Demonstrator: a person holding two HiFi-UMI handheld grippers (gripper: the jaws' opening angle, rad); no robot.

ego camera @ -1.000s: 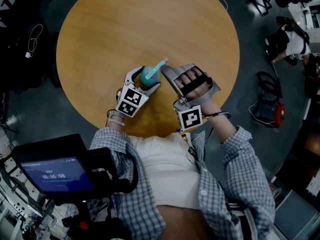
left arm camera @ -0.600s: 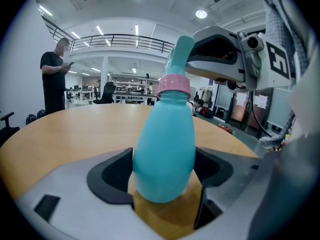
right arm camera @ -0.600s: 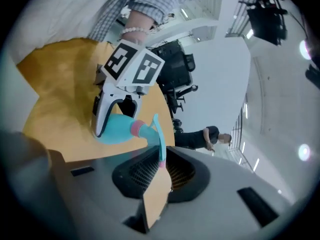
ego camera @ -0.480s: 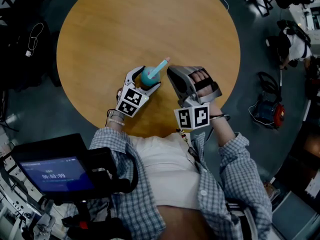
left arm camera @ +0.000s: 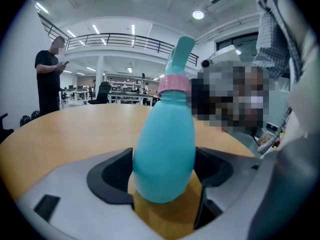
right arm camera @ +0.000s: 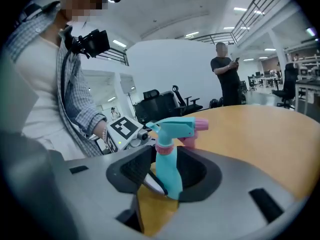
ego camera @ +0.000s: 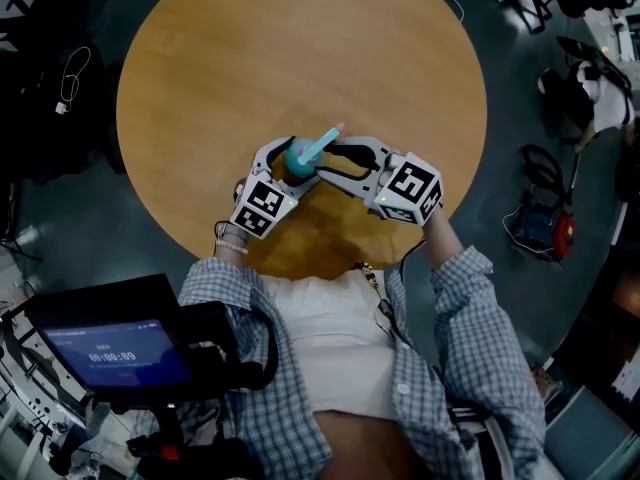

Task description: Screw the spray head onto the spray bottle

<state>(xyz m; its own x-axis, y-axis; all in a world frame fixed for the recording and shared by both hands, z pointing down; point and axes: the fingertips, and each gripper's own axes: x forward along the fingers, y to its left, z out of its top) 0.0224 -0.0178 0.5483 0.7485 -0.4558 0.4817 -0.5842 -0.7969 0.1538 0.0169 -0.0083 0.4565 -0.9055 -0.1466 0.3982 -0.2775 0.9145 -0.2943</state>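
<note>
Near the person's edge of the round wooden table (ego camera: 300,48), a teal plastic spray bottle (ego camera: 298,160) stands on its base between both grippers. The teal spray head (ego camera: 322,141) sits on top of it, with a pink collar (right arm camera: 164,146) at the neck and a pink nozzle tip (right arm camera: 201,125). How tightly it's threaded on, nobody could tell from these views.

The left gripper (ego camera: 298,161) comes in from the person's side and is clamped on the bottle's fat lower body. In the left gripper view its dark pads press on both sides of the teal plastic, so that's a firm grab.

The right gripper (ego camera: 328,163) reaches in from the right at about the same height. Its jaws have just been opening up, and in the right gripper view they're spread with the bottle standing between them and a bit of space on each side, so the pads aren't squeezing anything.

Off in the background, a person in dark clothes (right arm camera: 225,74) stands past the far side of the table, looking down at something held in their hands.
</note>
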